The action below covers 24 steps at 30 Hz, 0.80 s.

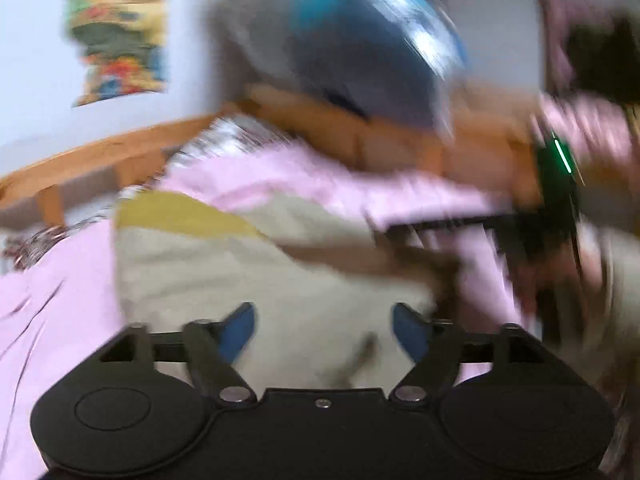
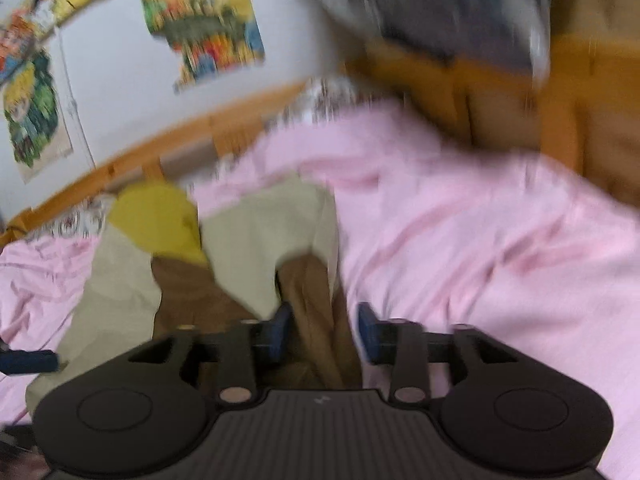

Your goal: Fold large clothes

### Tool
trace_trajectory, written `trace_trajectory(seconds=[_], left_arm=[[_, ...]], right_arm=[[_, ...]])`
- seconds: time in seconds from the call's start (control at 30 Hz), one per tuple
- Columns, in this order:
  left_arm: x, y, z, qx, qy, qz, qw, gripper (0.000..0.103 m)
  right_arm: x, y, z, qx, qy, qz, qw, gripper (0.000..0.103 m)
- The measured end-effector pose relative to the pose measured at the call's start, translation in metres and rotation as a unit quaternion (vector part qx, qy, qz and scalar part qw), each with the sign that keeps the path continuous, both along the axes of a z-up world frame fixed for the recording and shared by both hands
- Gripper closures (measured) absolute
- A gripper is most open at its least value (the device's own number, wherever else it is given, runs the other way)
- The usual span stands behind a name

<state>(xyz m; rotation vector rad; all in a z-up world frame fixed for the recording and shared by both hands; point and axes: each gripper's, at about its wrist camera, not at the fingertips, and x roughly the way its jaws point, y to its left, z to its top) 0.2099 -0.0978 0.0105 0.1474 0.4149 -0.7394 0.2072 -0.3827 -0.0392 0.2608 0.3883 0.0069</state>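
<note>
From the left wrist view, badly blurred, the left gripper (image 1: 324,330) hangs with its blue-padded fingers (image 1: 240,330) wide apart and nothing between them, directly over the beige, brown and mustard-yellow garment (image 1: 224,272) spread on the pink bedsheet (image 1: 52,300); the right gripper (image 1: 560,200) shows as a dark smear far to the right. From the right wrist view, the right gripper (image 2: 325,326) has its fingers (image 2: 280,326) apart, straddling a brown fold of the garment (image 2: 256,240) without visibly clamping it. The cloth's long axis runs away from these fingers toward the wooden bed frame (image 2: 168,148), so the right gripper seems better placed to grasp first.
</note>
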Motion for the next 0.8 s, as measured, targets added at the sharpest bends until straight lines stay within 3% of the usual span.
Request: trace_trajectory(seconds=[0.07,0.13,0.23,0.4,0.5,0.63,0.8], left_arm=[[0.018,0.012,0.013,-0.043,-0.002,0.053,0.9977,0.015],[0.043,0.017,0.020,-0.055,-0.016,0.110,0.9922,0.014],[0.101,0.010,0.018,-0.017,-0.052,0.204,0.9774,0.014],[0.181,0.002,-0.008,0.006,-0.026,0.287,0.9574,0.015],[0.204,-0.003,-0.028,-0.002,0.004,0.292,0.9565,0.015],[0.216,-0.019,-0.060,0.049,0.010,0.288,0.9563,0.015],[0.215,-0.026,-0.087,0.067,-0.002,0.282,0.9572,0.015]], right_arm=[[-0.004,0.009,0.006,-0.022,-0.037,0.000,0.999,0.038],[-0.004,0.023,0.009,-0.060,-0.064,-0.002,0.996,0.033],[-0.002,0.042,0.009,-0.105,-0.074,0.012,0.992,0.033],[0.009,0.060,-0.011,-0.144,-0.038,0.024,0.989,0.038],[0.013,0.059,-0.021,-0.141,-0.023,0.021,0.989,0.038],[0.018,0.057,-0.033,-0.135,0.001,0.011,0.991,0.038],[0.027,0.045,-0.049,-0.101,0.038,0.008,0.994,0.038]])
